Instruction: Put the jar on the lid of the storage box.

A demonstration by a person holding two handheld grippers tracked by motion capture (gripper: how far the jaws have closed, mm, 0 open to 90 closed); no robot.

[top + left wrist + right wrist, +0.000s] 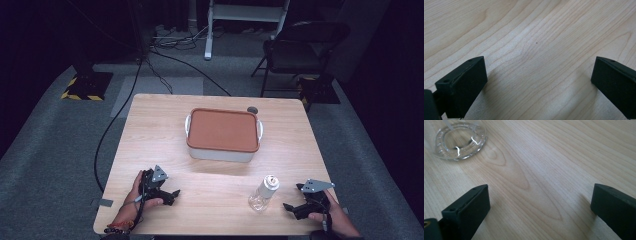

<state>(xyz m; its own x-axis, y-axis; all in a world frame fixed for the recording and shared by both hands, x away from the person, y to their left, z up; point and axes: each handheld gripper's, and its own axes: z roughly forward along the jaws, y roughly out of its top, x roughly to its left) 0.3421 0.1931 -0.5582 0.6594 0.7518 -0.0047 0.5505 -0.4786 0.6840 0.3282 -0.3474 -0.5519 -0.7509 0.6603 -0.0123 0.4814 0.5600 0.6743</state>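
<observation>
While both pairs of black jaws are standing wide apart over bare wood, the left gripper (167, 192) is resting at the near left of the pale wooden table (150, 145) and the right gripper (295, 200) at the near right, neither holding anything. Just left of the right gripper, the small clear plastic bottle with a silver cap (263, 192) is standing upright, apparently empty, no label readable. Farther off, mid-table, the white rectangular box with a terracotta lid (223, 134) is sitting closed, contents hidden.
</observation>
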